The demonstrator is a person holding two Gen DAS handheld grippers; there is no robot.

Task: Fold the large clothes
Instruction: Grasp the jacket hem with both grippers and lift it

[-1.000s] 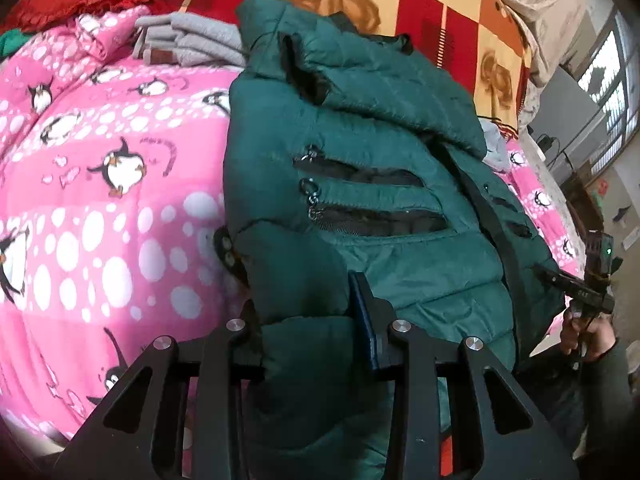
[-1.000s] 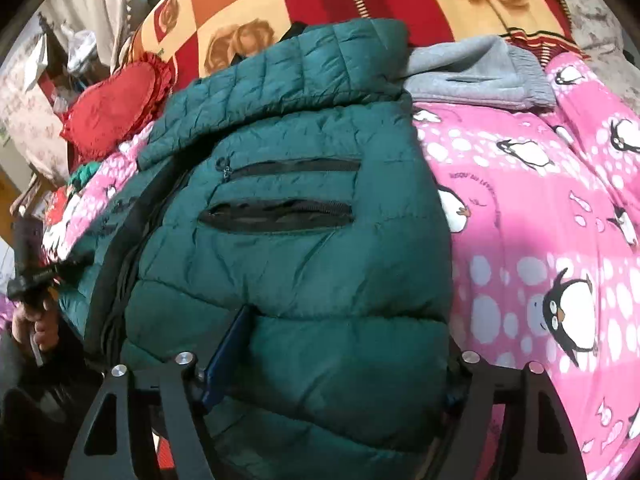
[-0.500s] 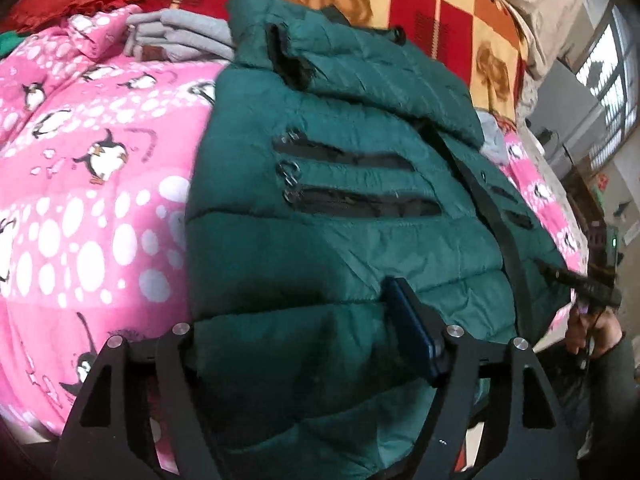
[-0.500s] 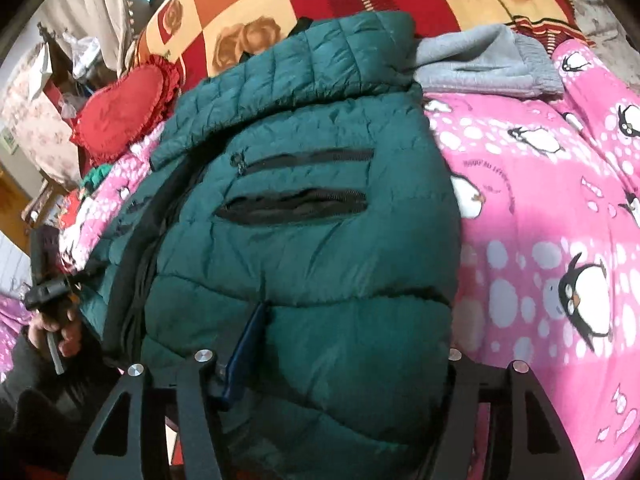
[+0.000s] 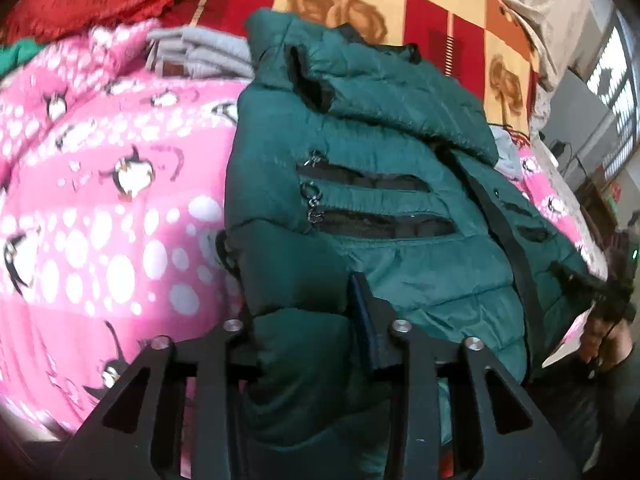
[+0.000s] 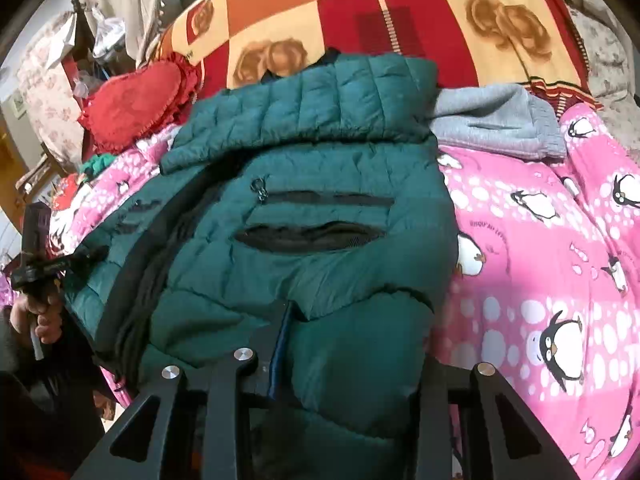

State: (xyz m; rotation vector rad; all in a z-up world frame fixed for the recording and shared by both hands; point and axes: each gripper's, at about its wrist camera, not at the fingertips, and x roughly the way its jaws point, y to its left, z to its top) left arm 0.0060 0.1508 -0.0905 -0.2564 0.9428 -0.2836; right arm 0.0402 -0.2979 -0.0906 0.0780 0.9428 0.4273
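Nearest to me, my left gripper (image 5: pixel 300 320) has its fingers pinching a thick roll of the green jacket (image 5: pixel 392 208) at the bottom hem, left corner. My right gripper (image 6: pixel 356 344) does the same at the other corner, its fingers clamped on a bulge of padded hem (one finger is mostly buried in fabric, so I judge that from the bunching).

The jacket lies front up on the pink penguin blanket (image 6: pixel 540 264) of the bed, pockets unzipped, hood (image 6: pixel 320 100) flat at the far end. The sleeves look already tucked in, since none sticks out at the sides, so I judge the side folds done. What is left, I think, is carrying the hem up toward the hood to halve the body.

Beyond it lie grey clothes (image 6: pixel 496 120), a red pillow (image 6: pixel 136 100) and a checked quilt (image 6: pixel 400 8).
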